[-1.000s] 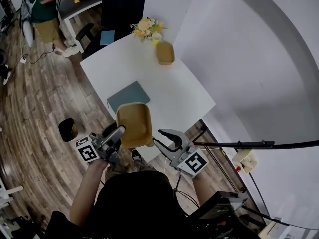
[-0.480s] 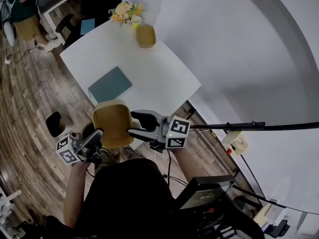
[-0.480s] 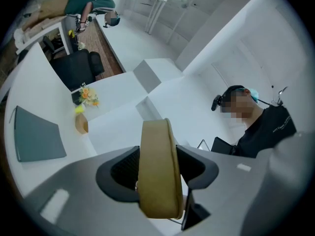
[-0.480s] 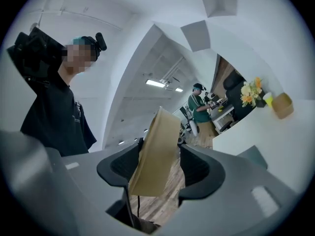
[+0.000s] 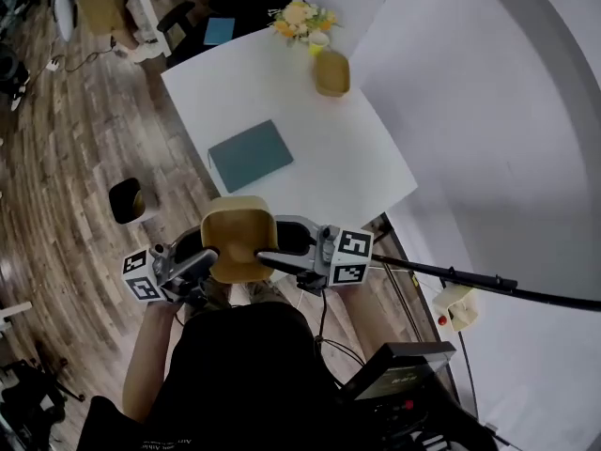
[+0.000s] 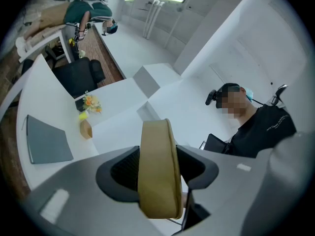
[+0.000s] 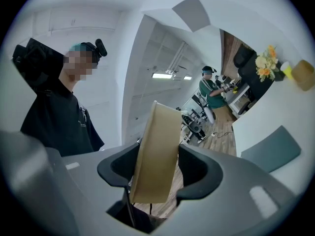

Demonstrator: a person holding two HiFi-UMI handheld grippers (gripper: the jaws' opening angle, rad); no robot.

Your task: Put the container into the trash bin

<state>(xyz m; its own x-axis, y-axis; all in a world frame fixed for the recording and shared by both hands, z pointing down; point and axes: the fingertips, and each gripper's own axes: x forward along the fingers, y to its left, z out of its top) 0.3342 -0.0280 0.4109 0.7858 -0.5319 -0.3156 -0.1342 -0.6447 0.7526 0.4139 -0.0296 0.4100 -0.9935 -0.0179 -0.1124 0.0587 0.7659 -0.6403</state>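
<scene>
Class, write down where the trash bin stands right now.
In the head view the trash bin stands on the wood floor at the left, just off the white table's left edge, left of the teal pad.

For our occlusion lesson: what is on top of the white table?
A teal notebook, a second tan container and flowers. The held container hides the near corner of the table.

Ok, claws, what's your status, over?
Left claw shut on the container. Right claw open wide, container edge between its jaws, no squeeze seen. Trash bin on the floor left of the table, path looks clear.
</scene>
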